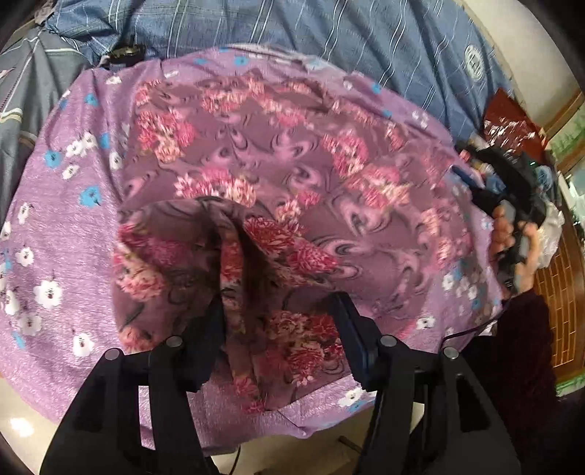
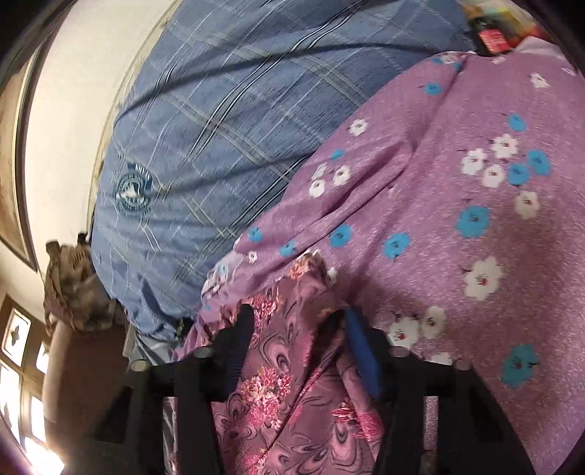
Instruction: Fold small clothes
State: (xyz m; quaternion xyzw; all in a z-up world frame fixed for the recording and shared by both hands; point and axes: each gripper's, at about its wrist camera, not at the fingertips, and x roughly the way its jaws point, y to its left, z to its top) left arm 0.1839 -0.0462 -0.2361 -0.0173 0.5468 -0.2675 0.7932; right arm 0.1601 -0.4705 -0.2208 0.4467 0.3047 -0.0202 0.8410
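A mauve garment (image 1: 278,153) with pink flower print lies spread on a purple floral sheet (image 1: 55,226). My left gripper (image 1: 278,310) is shut on a bunched near edge of the garment, which stands up in a fold between the fingers. My right gripper (image 2: 292,321) is shut on another edge of the same garment (image 2: 292,402), which hangs down between its fingers. The right gripper also shows in the left wrist view (image 1: 512,204) at the garment's right side, held by a hand.
A blue plaid quilt (image 1: 329,29) lies behind the sheet and also shows in the right wrist view (image 2: 219,128). A red packet (image 1: 512,120) and clutter sit at the right. The bed's near edge (image 1: 256,438) is below my left gripper.
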